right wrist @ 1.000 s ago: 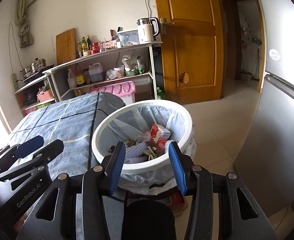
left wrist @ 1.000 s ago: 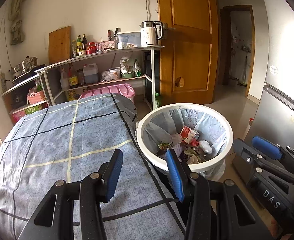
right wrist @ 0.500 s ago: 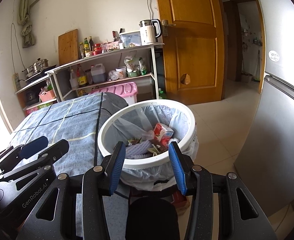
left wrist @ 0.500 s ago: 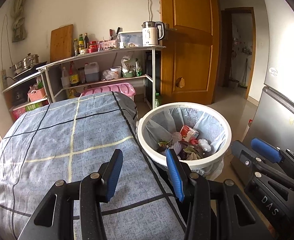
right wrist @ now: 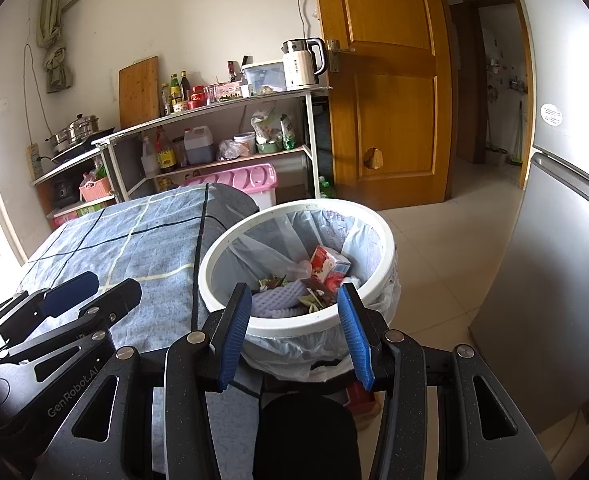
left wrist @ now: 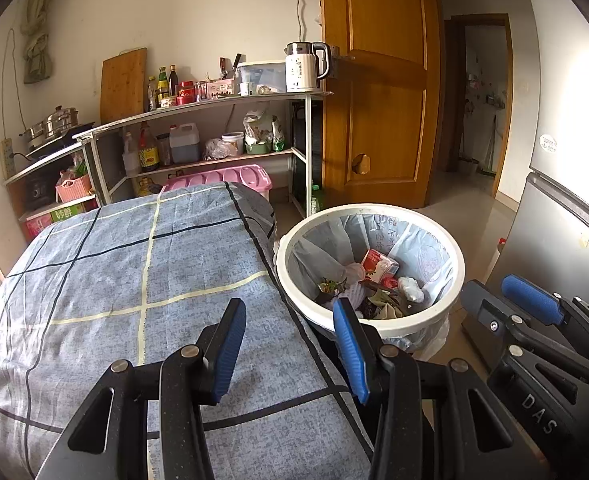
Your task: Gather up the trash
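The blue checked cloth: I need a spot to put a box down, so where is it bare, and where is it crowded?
The blue checked cloth lies bare from its far rounded end by the pink plastic bin to the left gripper. Beside its right edge stands the white bag-lined trash basket, holding litter. The metal shelves behind are packed.

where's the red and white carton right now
The carton lies inside the lined bin, toward its far side on top of the other trash; the bin stands on the floor right of the cloth-covered table.
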`<state>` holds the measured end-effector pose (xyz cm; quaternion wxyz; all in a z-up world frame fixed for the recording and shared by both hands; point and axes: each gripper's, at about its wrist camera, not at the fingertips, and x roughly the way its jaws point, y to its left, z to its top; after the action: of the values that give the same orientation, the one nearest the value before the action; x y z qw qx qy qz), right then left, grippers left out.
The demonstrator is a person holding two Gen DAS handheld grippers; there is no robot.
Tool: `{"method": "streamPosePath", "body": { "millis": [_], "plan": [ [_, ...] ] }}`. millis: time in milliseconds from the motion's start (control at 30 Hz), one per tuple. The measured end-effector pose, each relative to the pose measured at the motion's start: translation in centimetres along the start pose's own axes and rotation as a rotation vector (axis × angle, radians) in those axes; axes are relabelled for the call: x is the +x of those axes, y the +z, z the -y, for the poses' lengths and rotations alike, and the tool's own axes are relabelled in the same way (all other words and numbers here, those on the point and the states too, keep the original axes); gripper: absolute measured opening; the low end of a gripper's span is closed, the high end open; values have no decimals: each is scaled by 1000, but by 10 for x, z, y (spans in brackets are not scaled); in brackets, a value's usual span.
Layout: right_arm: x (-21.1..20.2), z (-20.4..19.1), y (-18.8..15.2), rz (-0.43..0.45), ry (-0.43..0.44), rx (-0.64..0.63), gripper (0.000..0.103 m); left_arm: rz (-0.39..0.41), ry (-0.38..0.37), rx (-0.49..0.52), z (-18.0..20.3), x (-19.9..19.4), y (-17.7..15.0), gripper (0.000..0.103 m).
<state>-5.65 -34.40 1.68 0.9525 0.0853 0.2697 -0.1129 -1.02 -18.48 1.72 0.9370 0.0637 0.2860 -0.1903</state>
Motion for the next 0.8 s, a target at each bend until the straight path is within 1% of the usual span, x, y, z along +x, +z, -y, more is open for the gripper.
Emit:
{"method": "streamPosePath", "body": {
  "millis": [800],
  "plan": [
    [0, -1, 0, 3, 4, -4, 46, 2, 3, 0, -2, 0, -1, 45]
  ]
}}
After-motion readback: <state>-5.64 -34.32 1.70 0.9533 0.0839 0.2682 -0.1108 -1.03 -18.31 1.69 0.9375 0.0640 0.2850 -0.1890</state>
